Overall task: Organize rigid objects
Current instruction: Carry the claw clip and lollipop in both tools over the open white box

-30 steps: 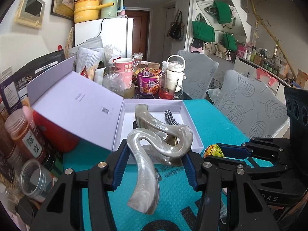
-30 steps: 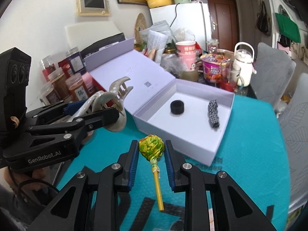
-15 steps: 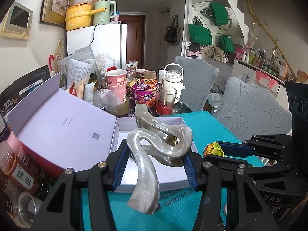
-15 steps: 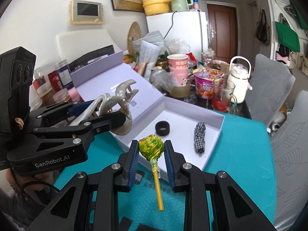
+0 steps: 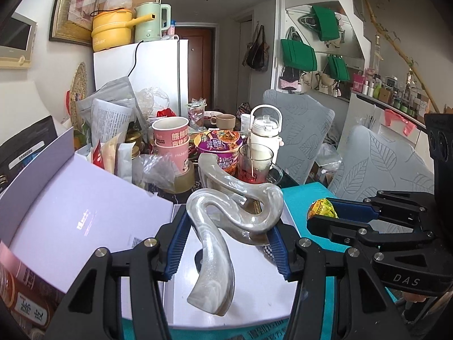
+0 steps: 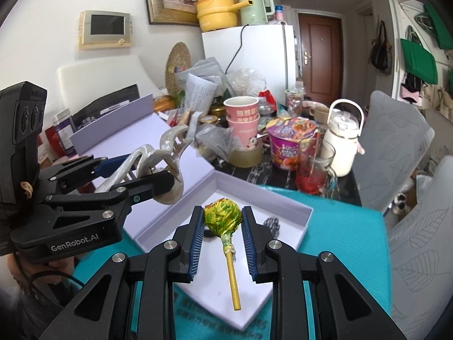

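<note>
My left gripper is shut on a pearly white hair claw clip and holds it above the open lilac box. It also shows in the right wrist view, at the left over the box lid. My right gripper is shut on a lollipop with a green-yellow wrapper and yellow stick, held over the box tray. A checked fabric roll lies in the tray, partly hidden behind the fingers. In the left wrist view the right gripper is at the right with the lollipop.
The box lid stands open to the left. Behind the box are pink paper cups, a noodle bowl, a glass mug with red liquid, a white jug, a tape roll and jars. A teal mat covers the table.
Both grippers have moved forward over the box with their objects still held; the box tray now lies right under them. The black ring in the tray is now hidden.
</note>
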The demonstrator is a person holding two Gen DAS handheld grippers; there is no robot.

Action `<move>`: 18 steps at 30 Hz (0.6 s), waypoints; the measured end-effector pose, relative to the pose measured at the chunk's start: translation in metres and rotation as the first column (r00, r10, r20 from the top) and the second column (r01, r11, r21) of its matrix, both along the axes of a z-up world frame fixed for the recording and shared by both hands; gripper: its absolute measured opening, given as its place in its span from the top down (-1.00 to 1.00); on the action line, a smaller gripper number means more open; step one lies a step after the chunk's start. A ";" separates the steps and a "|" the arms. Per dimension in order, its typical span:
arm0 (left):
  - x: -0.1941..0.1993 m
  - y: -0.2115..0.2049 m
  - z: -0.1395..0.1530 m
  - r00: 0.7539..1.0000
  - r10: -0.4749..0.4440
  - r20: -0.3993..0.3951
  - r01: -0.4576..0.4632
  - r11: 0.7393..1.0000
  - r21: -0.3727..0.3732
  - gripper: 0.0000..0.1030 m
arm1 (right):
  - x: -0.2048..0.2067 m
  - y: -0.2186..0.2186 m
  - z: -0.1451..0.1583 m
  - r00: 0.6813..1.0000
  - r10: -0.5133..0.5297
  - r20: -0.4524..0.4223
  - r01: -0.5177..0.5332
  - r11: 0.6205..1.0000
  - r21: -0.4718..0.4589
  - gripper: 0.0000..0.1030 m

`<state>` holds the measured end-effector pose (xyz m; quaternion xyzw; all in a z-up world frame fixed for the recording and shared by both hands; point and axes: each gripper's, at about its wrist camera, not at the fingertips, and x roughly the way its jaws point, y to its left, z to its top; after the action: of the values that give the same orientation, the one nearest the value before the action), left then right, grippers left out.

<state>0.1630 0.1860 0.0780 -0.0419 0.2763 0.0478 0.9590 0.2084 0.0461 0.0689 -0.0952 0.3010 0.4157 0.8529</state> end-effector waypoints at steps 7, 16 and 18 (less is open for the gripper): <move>0.032 0.014 -0.003 1.000 0.014 0.011 -0.014 1.000 0.012 -0.02 | 0.033 0.011 0.001 1.000 -0.017 0.002 0.016 0.999 0.030 0.49; 0.059 0.026 -0.035 0.997 0.026 -0.078 -0.025 1.000 0.018 -0.02 | 0.076 0.016 -0.017 0.999 -0.036 -0.038 0.038 0.998 0.048 0.49; 0.065 0.027 -0.042 0.995 0.024 -0.100 -0.023 1.000 0.015 -0.02 | 0.081 0.017 -0.024 0.998 -0.043 -0.044 0.045 0.998 0.032 0.49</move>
<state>0.2275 0.2129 0.0361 -0.0360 0.3230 0.0630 0.9436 0.2892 0.0628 0.0446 -0.0653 0.3146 0.4037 0.8566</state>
